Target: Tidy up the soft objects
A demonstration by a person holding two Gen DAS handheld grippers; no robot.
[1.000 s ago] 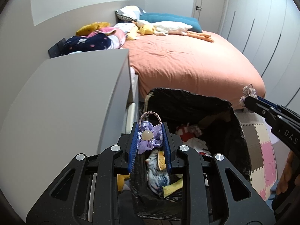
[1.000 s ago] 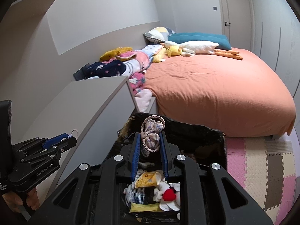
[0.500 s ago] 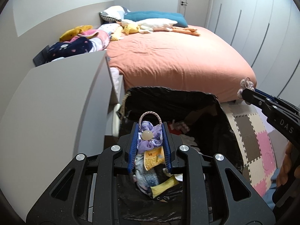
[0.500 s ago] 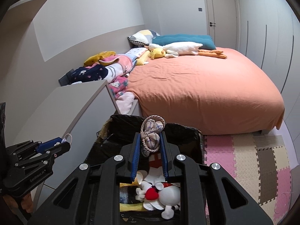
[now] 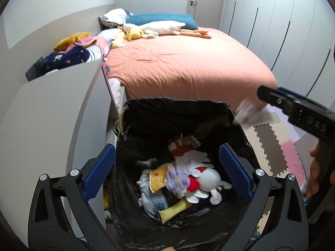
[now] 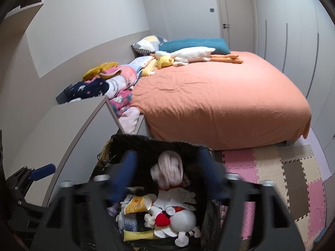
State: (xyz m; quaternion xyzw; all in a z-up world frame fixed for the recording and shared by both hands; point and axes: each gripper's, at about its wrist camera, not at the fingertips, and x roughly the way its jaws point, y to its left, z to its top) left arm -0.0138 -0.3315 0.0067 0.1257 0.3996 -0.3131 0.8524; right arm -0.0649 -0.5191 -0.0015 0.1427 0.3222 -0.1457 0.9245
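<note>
Now, left wrist view: left gripper [image 5: 166, 168] fingers spread wide, its purple scrunchie [image 5: 177, 181] dropping into the bin [image 5: 178, 113] at six o'clock. Right wrist view: right gripper [image 6: 167, 172] likewise released, checked scrunchie [image 6: 167, 172] mid-fall. Next, I'd guess, fetch more soft things.

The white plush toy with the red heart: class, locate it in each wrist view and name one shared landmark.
Left wrist: white plush toy in the bin, lower centre-right.
Right wrist: it lies bottom centre in the bin.
Shared landmark: orange bed.
</note>
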